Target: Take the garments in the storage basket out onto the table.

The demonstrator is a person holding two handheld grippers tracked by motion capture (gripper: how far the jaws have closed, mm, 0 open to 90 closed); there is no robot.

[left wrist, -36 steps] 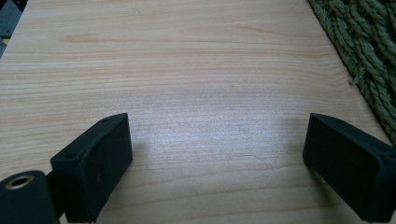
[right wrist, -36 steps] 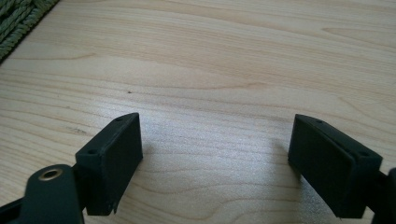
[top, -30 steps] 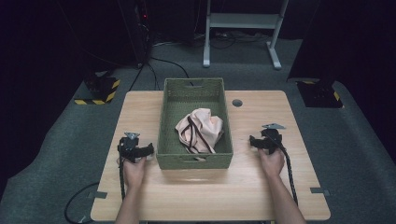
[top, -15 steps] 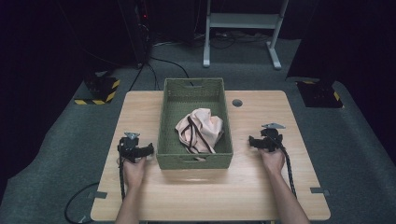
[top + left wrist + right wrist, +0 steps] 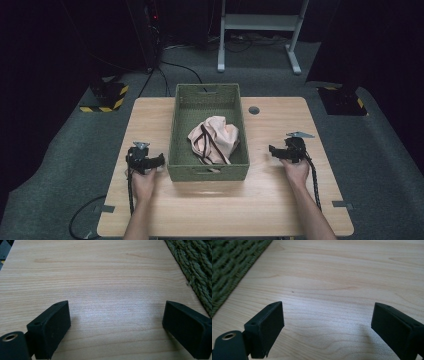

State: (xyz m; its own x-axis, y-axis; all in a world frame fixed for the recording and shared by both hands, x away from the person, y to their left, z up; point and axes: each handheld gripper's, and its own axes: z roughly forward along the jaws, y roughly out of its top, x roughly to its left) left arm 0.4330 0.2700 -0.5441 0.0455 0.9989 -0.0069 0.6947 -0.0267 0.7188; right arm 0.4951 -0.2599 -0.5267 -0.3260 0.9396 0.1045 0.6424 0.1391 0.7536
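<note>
1. The crumpled pink cloth [image 5: 214, 141] with dark straps lies inside the green woven basket [image 5: 208, 172], toward its near end and slightly right of the basket's middle.
2. The basket sits lengthwise at the middle of the table [image 5: 280, 200], its long axis running from near edge to far edge.
3. The left gripper [image 5: 150, 161] rests just beside the basket's near-left corner, jaws spread wide over bare wood.
4. The right gripper [image 5: 277, 151] sits farther off the right wall; its jaws have just been opening and hold nothing.
5. The cloth lies inward and up over the wall from both; the right side looks marginally closer to it.
</note>
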